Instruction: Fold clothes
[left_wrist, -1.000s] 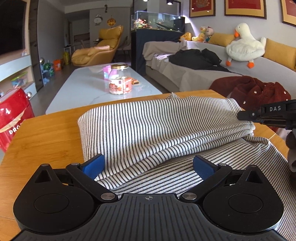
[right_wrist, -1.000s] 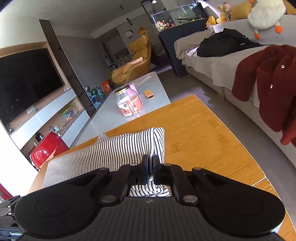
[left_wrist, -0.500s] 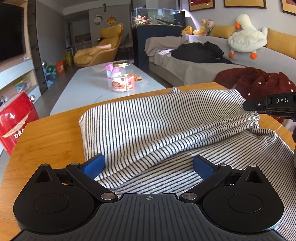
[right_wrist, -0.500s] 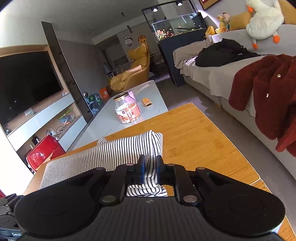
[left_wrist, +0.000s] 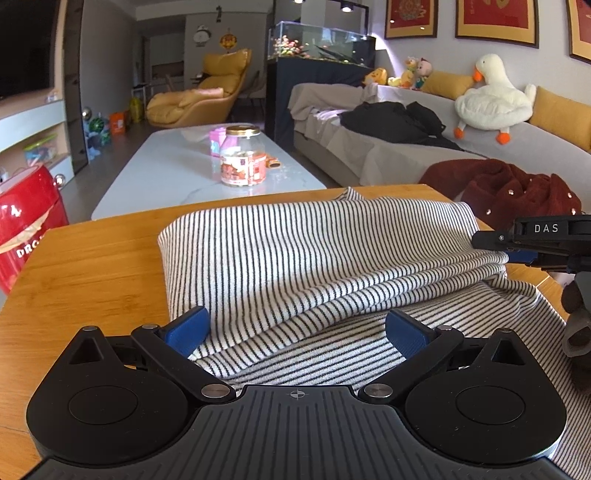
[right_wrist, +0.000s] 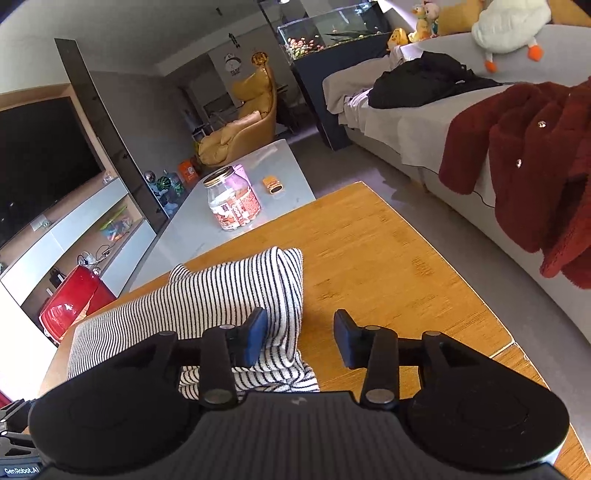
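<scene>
A black-and-white striped garment (left_wrist: 314, 258) lies folded over on the wooden table (left_wrist: 81, 273), its upper layer bunched toward the right. My left gripper (left_wrist: 295, 330) is open just above the garment's near edge, blue pads wide apart with cloth between them but not pinched. In the right wrist view the same striped garment (right_wrist: 236, 291) ends in a folded edge, and my right gripper (right_wrist: 301, 338) is open at that edge, its left pad against the cloth. The right gripper (left_wrist: 495, 245) also shows at the garment's right end in the left wrist view.
The wooden table (right_wrist: 388, 258) has bare wood right of the garment and a corner near the sofa. A dark red fleece coat (right_wrist: 535, 166) hangs off the grey sofa (left_wrist: 406, 162). A jar (left_wrist: 242, 155) stands on the white coffee table beyond. A red box (left_wrist: 22, 225) sits at the left.
My right gripper, shut on the garment's folded edge a second ago, has opened and let the cloth go. The left gripper stayed open and shifted only slightly.
</scene>
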